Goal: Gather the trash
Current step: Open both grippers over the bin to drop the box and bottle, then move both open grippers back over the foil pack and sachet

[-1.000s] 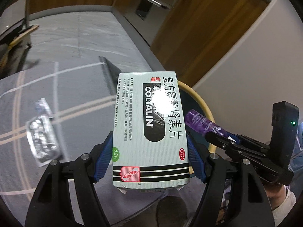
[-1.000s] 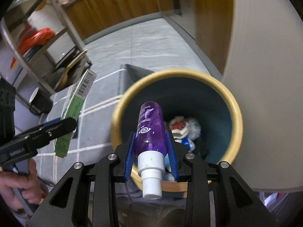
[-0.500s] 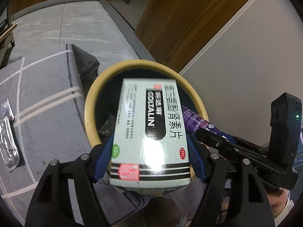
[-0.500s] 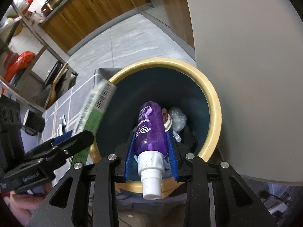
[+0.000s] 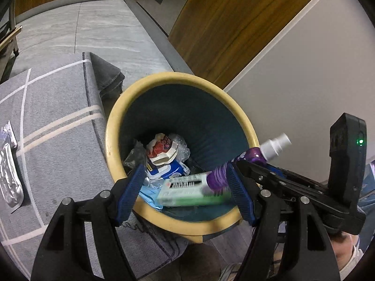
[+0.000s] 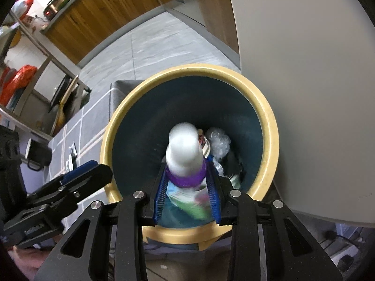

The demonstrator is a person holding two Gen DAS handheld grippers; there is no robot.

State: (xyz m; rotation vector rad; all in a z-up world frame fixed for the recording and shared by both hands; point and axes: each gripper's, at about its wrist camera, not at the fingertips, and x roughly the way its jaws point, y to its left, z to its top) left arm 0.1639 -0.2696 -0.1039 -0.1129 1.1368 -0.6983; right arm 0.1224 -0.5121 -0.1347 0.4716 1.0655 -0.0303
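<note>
The box (image 5: 192, 190) is dropping into the bin (image 5: 117, 121), so the left gripper (image 5: 185, 193) is wide apart with nothing in it. The right gripper (image 6: 187, 187) grips the purple bottle (image 6: 185, 154) over the bin (not dropped yet). A foil pack (image 5: 9, 175) waits on the mat (image 5: 58, 107).

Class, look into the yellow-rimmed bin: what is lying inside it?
Inside the bin: a green medicine box, a red-and-white wrapper, crumpled clear plastic and a blue-and-white pack. Whatever lies beneath them is covered.
</note>
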